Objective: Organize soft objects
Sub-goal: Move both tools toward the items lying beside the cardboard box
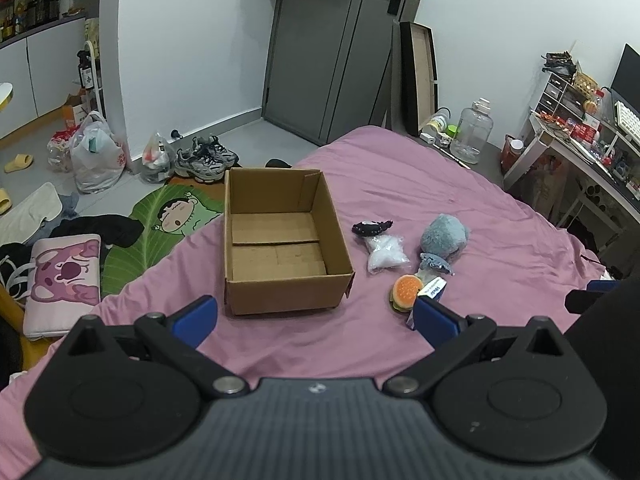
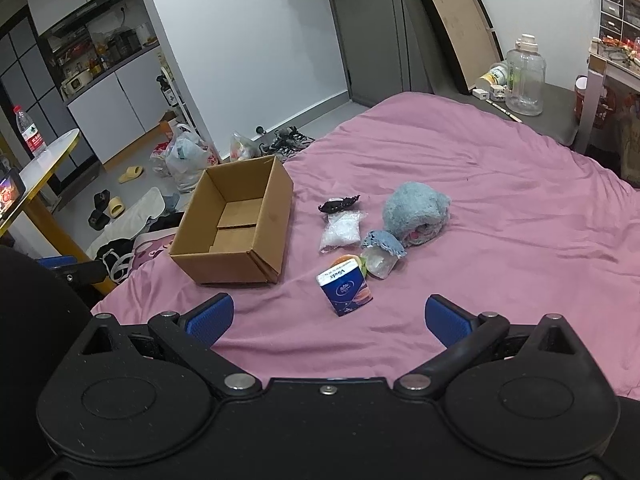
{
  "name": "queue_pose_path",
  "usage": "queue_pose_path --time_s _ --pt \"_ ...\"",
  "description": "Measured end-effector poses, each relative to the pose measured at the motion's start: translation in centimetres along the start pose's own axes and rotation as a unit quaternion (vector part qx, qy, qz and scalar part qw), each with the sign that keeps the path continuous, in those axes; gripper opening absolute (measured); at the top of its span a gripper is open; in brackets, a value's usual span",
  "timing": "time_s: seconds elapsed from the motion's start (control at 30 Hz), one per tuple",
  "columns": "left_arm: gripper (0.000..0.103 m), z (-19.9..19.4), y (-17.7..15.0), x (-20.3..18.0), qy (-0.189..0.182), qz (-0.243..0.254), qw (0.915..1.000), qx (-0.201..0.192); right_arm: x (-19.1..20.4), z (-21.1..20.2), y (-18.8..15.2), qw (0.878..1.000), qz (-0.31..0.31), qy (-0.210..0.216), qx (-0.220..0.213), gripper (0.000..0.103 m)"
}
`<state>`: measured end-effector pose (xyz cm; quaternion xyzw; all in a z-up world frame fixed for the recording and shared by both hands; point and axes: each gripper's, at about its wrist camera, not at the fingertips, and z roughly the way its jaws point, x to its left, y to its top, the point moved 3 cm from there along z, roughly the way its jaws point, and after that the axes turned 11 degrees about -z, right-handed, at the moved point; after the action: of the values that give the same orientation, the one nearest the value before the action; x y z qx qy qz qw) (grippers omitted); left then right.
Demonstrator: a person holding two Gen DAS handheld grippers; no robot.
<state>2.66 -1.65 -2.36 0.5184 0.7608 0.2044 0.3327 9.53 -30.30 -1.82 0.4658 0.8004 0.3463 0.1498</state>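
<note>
Left tool (image 1: 316,320) spread wide, right tool (image 2: 328,316) likewise, tissue pack (image 2: 345,291) beside empty cardboard box (image 2: 236,224)

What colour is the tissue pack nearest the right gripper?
Dark blue with a white top, the tissue pack shows best in the right wrist view.

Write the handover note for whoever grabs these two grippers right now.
Left gripper: open, holding nothing, above the pink bedsheet in front of the box.
Right gripper: open, holding nothing, facing the pile.
Open brown cardboard box: on the bed, nothing visible inside.
Beside it, all on the sheet: fluffy blue-grey plush, small blue crocheted piece, burger-shaped squishy toy, blue tissue pack, clear bag of white filling, black frilly fabric piece.
Done: nothing boxed.
Left: probably move every soft item into the box; the tissue pack is nearest the right gripper.
</note>
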Motion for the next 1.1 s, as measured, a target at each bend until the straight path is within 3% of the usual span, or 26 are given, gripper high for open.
queue_pose_path --time_s 1.1 --pt "0.103 -2.4 1.2 -0.9 -0.015 0.015 0.9995 -0.025 1.1 -1.7 1.2 1.000 -0.017 -0.019 -0.014 0.103"
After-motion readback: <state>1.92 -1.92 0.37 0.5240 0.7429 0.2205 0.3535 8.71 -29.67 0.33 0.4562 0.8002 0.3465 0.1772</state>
